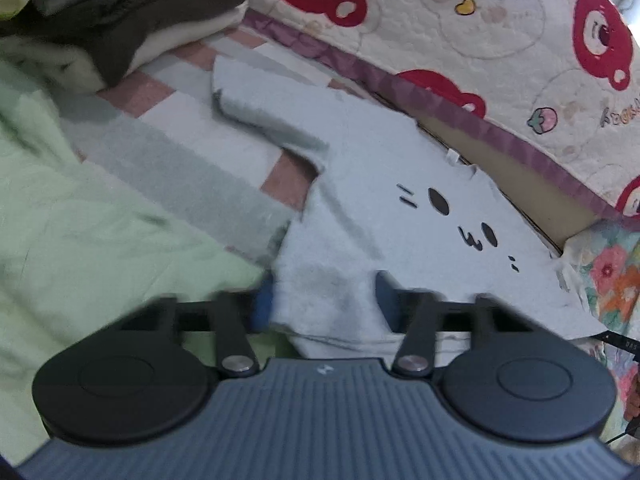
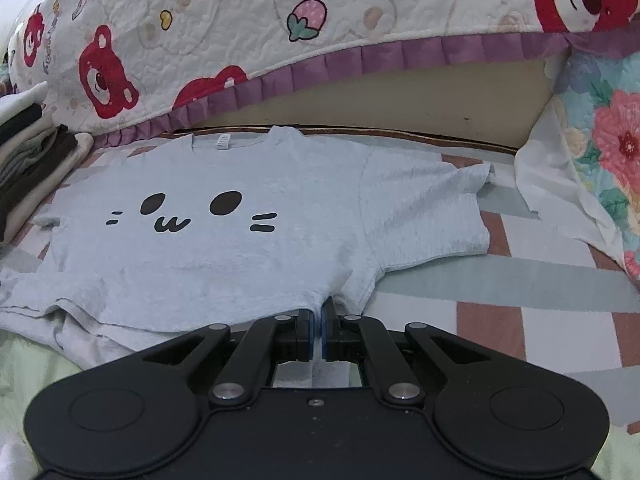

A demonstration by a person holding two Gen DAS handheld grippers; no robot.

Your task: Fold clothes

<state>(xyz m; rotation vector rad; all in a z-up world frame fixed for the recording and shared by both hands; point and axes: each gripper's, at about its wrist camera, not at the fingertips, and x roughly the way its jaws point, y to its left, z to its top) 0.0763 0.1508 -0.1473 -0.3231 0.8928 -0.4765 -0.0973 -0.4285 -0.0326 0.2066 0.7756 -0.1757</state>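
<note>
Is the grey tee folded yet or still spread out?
Mostly spread: the tee lies face up, print and right sleeve flat; only its hem is rumpled.

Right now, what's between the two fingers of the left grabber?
The bottom edge of the grey cat-face T-shirt. In the left wrist view, the left gripper has its jaws spread wide apart, with shirt fabric lying in the gap.

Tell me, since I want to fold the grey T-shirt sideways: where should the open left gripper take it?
On the bottom hem of the T-shirt, from the near side, probably. The left gripper already straddles that edge, slightly bunched and raised off the bedsheet. The right gripper looks shut on the hem further along.
</note>
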